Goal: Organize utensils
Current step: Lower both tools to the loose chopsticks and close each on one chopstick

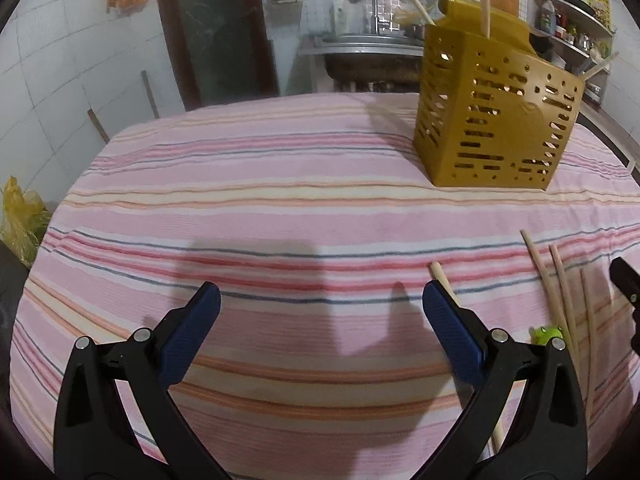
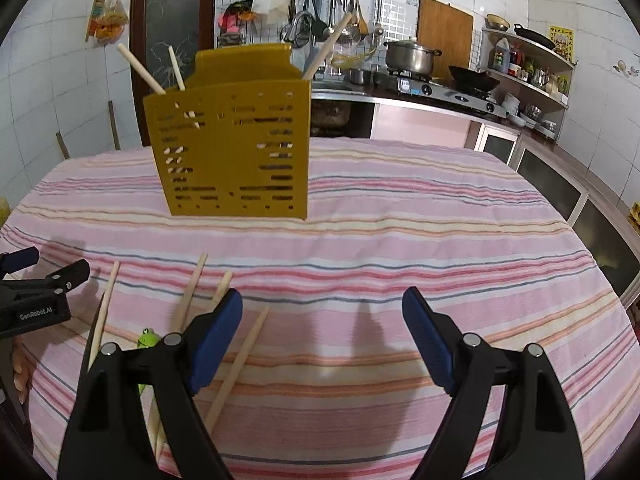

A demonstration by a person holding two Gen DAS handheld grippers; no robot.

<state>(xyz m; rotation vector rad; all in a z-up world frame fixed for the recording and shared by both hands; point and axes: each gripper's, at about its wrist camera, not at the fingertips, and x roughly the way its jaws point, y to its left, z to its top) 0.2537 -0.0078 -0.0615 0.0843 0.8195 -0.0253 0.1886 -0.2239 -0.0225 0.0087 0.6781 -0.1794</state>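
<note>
A mustard-yellow slotted utensil holder [image 1: 496, 112] [image 2: 236, 140] stands on the striped tablecloth with a few wooden chopsticks [image 2: 140, 68] sticking out of it. Several loose wooden chopsticks [image 1: 560, 296] [image 2: 192, 292] lie on the cloth near the front, with a small green frog-shaped piece [image 1: 546, 334] [image 2: 147, 338] among them. My left gripper [image 1: 320, 304] is open and empty, just left of the chopsticks. My right gripper [image 2: 322, 308] is open and empty, its left finger over the loose chopsticks. The left gripper also shows at the left edge of the right wrist view [image 2: 36, 280].
The table is covered by a pink striped cloth [image 2: 400, 220]. Behind it are a sink [image 1: 360, 52], a stove with a pot [image 2: 412, 58] and wok, shelves with bottles [image 2: 520, 60], and a dark door [image 1: 216, 28]. A yellow bag [image 1: 20, 220] lies left of the table.
</note>
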